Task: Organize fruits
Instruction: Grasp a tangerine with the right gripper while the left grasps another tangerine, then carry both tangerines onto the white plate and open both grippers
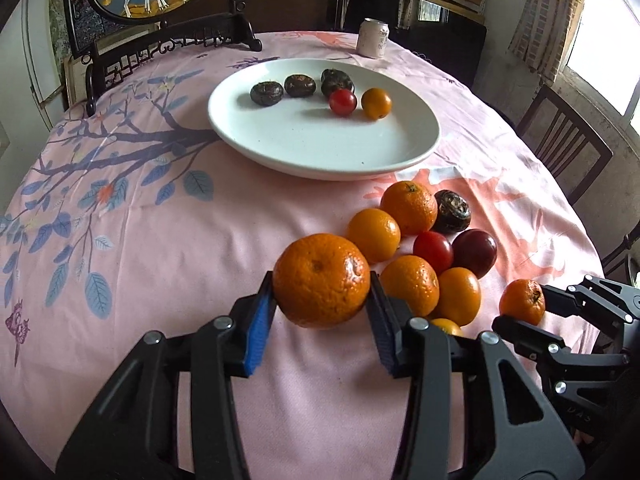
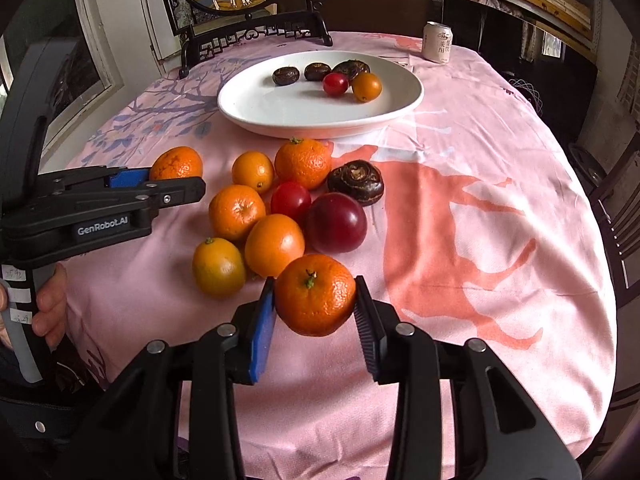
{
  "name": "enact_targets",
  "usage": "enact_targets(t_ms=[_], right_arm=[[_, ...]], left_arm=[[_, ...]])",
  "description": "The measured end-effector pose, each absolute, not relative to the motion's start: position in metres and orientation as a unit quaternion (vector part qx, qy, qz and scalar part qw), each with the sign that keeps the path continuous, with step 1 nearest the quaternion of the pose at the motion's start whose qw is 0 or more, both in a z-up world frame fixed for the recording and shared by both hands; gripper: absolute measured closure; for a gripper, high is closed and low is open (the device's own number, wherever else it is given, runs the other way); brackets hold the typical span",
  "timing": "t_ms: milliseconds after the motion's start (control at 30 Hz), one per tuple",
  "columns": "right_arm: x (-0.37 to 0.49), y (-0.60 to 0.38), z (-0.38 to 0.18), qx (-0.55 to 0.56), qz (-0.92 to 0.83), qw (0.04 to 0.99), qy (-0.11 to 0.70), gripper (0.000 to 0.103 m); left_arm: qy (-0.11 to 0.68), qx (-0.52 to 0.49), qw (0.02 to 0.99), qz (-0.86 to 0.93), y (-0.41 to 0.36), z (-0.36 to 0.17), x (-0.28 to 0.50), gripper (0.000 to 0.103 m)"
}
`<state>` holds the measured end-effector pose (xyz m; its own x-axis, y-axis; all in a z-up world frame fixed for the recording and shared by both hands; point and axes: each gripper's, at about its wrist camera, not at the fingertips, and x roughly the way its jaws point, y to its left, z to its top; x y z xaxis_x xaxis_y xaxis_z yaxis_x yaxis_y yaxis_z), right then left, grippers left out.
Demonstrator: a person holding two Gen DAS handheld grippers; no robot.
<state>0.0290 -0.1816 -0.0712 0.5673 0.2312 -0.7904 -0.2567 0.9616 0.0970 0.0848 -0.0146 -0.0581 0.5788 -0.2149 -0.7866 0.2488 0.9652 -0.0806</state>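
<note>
My left gripper (image 1: pixel 322 300) is shut on a mandarin (image 1: pixel 321 279), held near the front of the table; it also shows in the right wrist view (image 2: pixel 176 165). My right gripper (image 2: pixel 315 302) is shut on another mandarin (image 2: pixel 315 294), also seen in the left wrist view (image 1: pixel 522 301). Between them lies a pile of fruit (image 2: pixel 276 208): mandarins, kumquats, a red tomato (image 2: pixel 291 201), a dark red plum (image 2: pixel 337 223) and a water chestnut (image 2: pixel 356 182). The white plate (image 1: pixel 320 148) behind holds three water chestnuts, a red tomato (image 1: pixel 343 102) and a kumquat (image 1: pixel 376 103).
A drink can (image 1: pixel 373 38) stands at the table's far edge. A framed round picture on a dark stand (image 1: pixel 160 12) is at the far left. Wooden chairs (image 1: pixel 564 140) stand to the right. The pink floral cloth (image 1: pixel 120 220) covers the round table.
</note>
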Motion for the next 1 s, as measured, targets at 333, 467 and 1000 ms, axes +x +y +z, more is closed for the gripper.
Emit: enact_targets(t_ms=[333, 467, 1000], right_arm=[[0.062, -0.175, -0.039, -0.009, 0.152, 0.895, 0.420, 0.065], [0.105, -0.169, -0.020, -0.023, 0.157, 0.897, 0.412, 0.065], [0.285, -0.177, -0.038, -0.029, 0.111, 0.890, 0.441, 0.065]], left_arm=[[0.421, 0.005, 0.897, -0.130, 0.002, -0.012, 0.107, 0.058], [0.429, 0.004, 0.897, -0.105, 0.002, 0.007, 0.158, 0.058], [0.466, 0.014, 0.883, -0.051, -0.030, -0.011, 0.308, 0.058]])
